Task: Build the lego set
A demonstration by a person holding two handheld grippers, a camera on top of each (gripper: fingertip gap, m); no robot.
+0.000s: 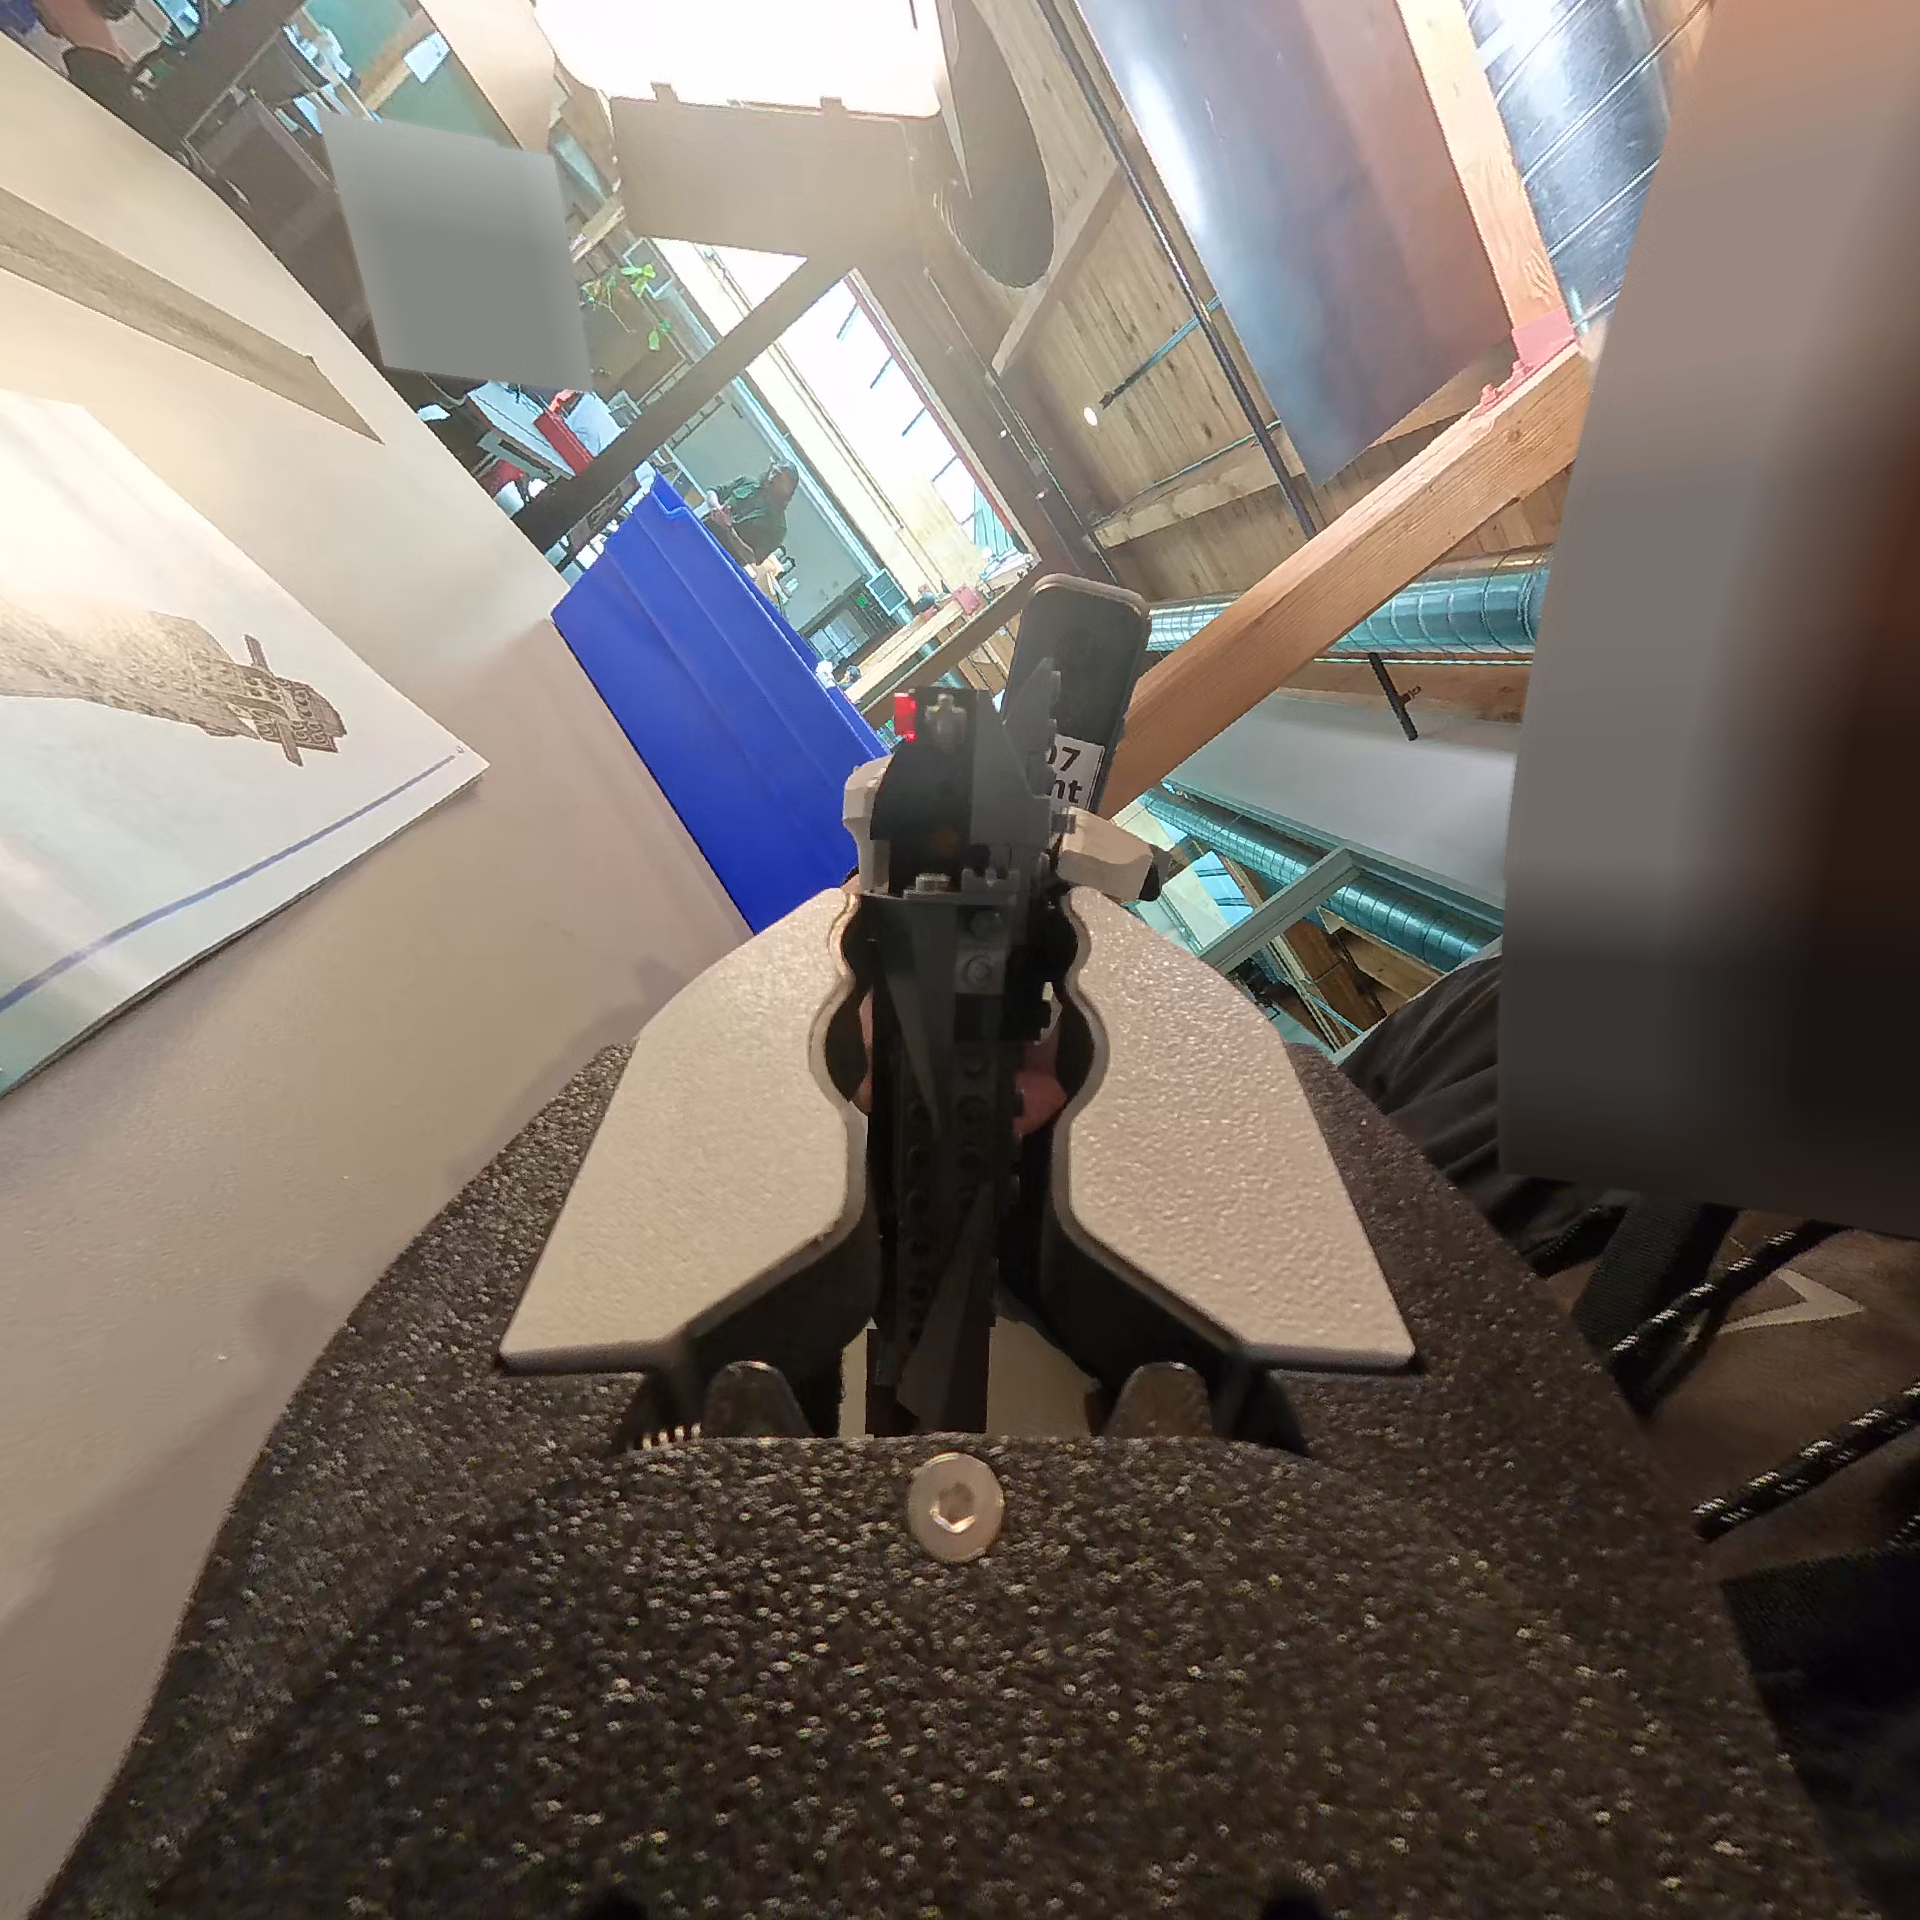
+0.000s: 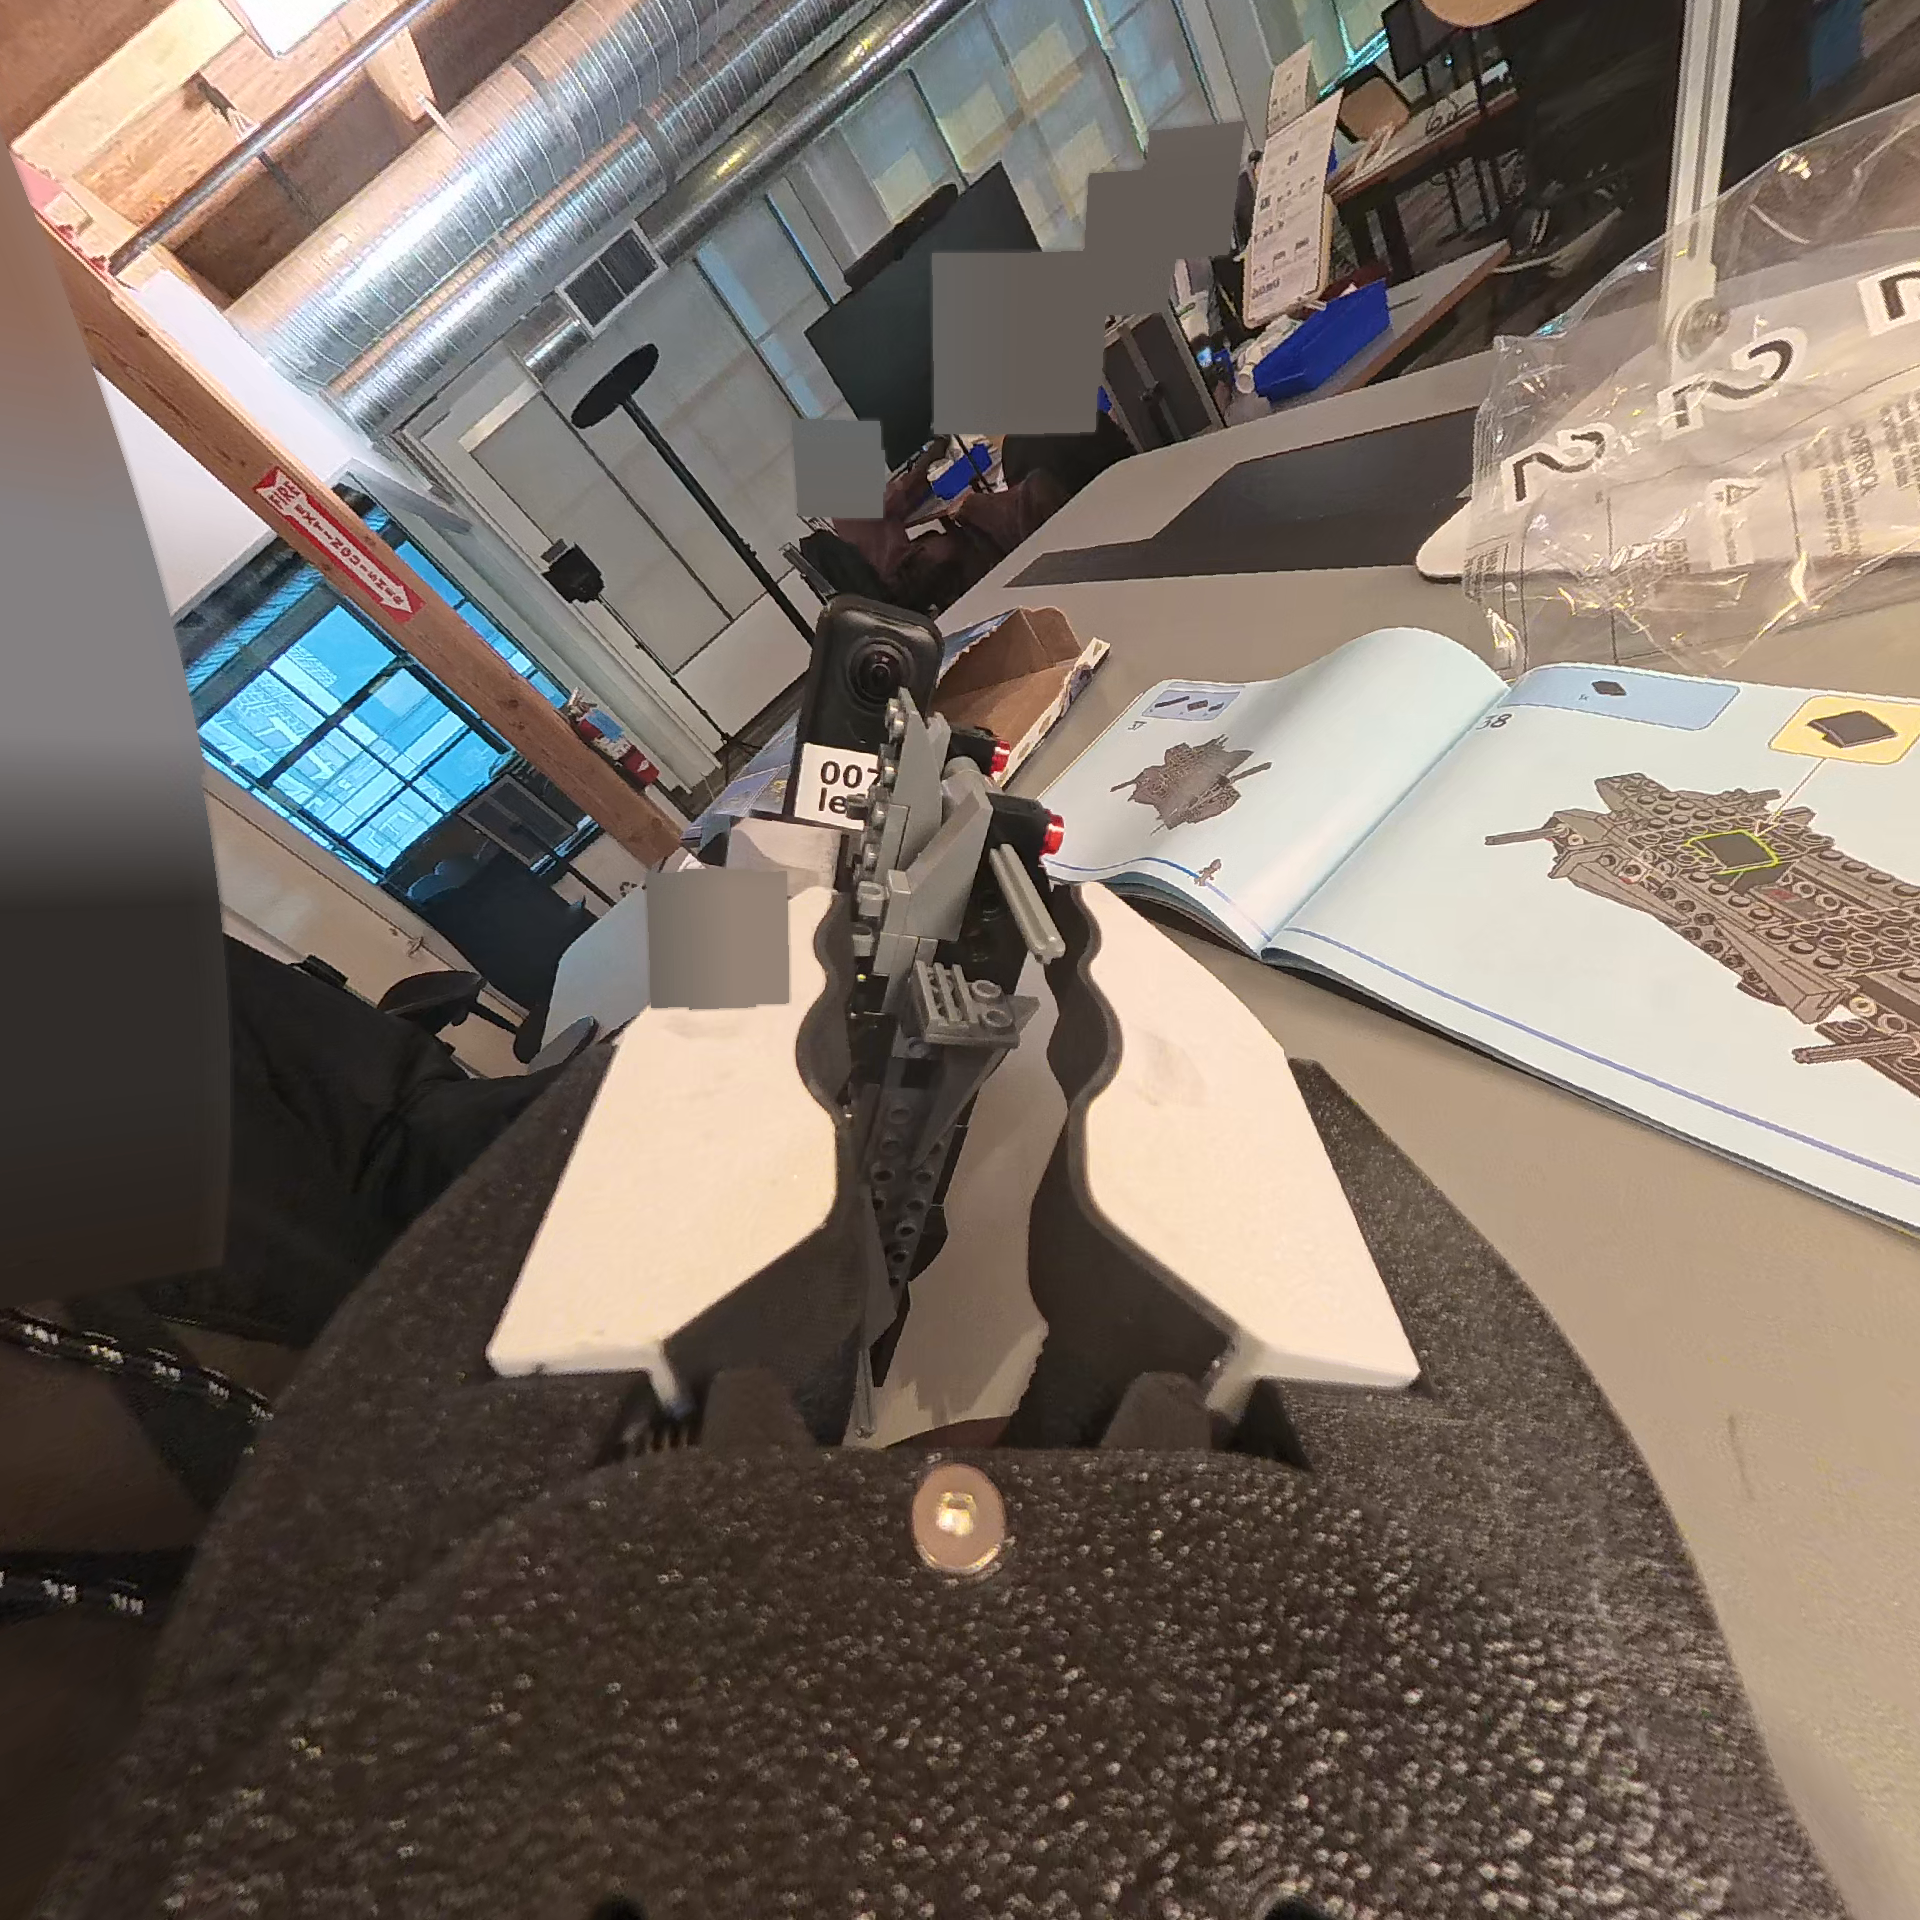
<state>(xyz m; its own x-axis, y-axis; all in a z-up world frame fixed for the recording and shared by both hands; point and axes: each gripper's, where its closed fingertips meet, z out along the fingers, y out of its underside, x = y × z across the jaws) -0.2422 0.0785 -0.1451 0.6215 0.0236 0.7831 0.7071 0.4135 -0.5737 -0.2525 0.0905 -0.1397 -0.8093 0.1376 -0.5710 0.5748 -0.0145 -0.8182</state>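
A grey and black brick model [image 1: 935,1039] with small red studs is held in the air between both grippers, which face each other. My left gripper [image 1: 956,935] is shut on one end of it, and the model runs lengthwise between its fingers. In the left wrist view the right gripper's white fingertips [image 1: 1107,857] clamp the model's far end. In the right wrist view my right gripper [image 2: 951,914] is shut on the same model [image 2: 914,883]. The left gripper's black camera body [image 2: 873,675] shows just beyond it.
An open instruction booklet [image 2: 1455,883] lies on the grey table [image 2: 1558,1299] to the right; it also shows in the left wrist view [image 1: 156,675]. Clear plastic bags [image 2: 1714,416] lie behind it. A cardboard box [image 2: 1018,665] and a blue bin [image 1: 707,707] stand farther off. My left and right fingertips are right by each other.
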